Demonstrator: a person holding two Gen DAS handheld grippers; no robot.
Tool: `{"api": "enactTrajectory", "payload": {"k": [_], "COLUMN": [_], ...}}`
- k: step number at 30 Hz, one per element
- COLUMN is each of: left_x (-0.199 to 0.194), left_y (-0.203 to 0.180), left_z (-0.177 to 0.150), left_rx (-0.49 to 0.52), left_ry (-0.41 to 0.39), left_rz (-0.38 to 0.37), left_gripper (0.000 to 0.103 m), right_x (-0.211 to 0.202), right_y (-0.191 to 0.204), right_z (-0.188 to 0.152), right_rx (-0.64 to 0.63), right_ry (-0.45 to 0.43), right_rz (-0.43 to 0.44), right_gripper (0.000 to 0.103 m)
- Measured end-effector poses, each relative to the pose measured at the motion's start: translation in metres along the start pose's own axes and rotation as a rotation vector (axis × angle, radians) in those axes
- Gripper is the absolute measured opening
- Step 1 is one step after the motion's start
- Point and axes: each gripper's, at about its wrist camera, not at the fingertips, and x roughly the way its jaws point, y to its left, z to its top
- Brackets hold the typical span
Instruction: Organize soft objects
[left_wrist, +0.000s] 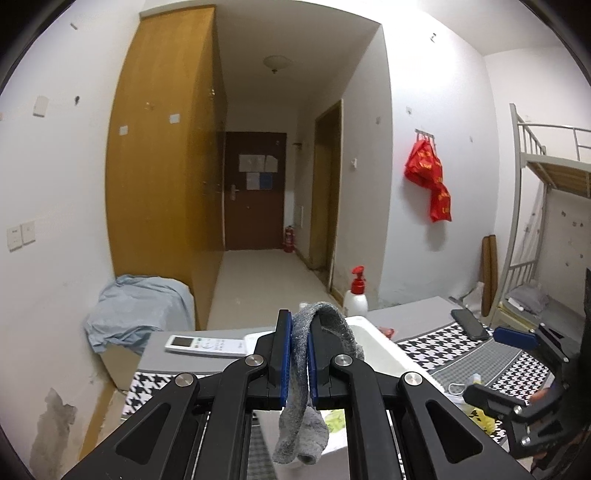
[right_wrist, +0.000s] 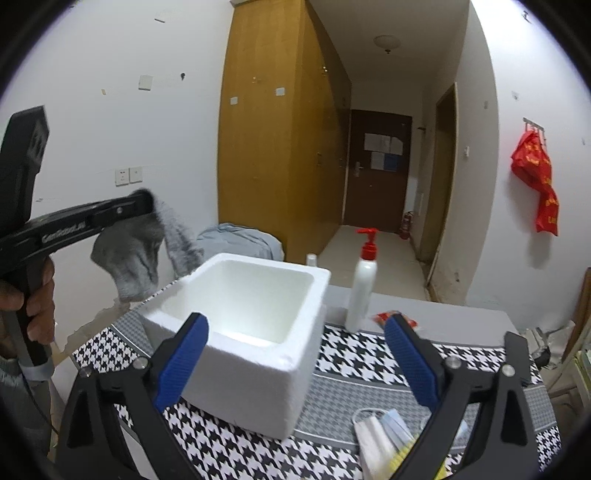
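The left gripper (left_wrist: 300, 354) was clamped on a grey sock (left_wrist: 301, 369), its 2 blue pads pinching the middle of the fabric so that both ends drooped. From the right wrist view the sock (right_wrist: 147, 247) hung in the air at about 10 o'clock from the white foam box (right_wrist: 258, 354), beside and slightly above its rim, touching nothing else. The right gripper (right_wrist: 295, 363) stood with its jaws wide apart and nothing between the pads, the box just ahead of them. A white pump bottle (right_wrist: 364, 280) stood at 2 o'clock from the box on the houndstooth cloth (right_wrist: 351, 354), and face masks (right_wrist: 380, 432) lay at 5 o'clock.
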Motion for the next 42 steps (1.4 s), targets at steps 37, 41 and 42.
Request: {"api": "enactTrajectory", "payload": {"k": [37,41,42], "left_x": [0.046,0.034,0.032], "left_y": [-0.046,-0.049,-0.051], "left_z": [-0.005,-0.001,0.0], "left_rx": [0.035,0.017,0.017], "left_ry": [0.054,0.041,0.036], "left_rz": [0.035,0.024,0.028], "left_gripper": [0.102,0.102,0.102], "right_x": [-0.021,-0.025,-0.027], "right_y": [-0.065,-0.064,-0.064], "right_z": [-0.045,-0.042,-0.041], "right_rx": [0.116,0.116,0.118], "right_ry": [0.05,0.037,0.032], "right_rz": [-0.125,-0.118,-0.118], "right_gripper": [0.098,0.098,0.098]}}
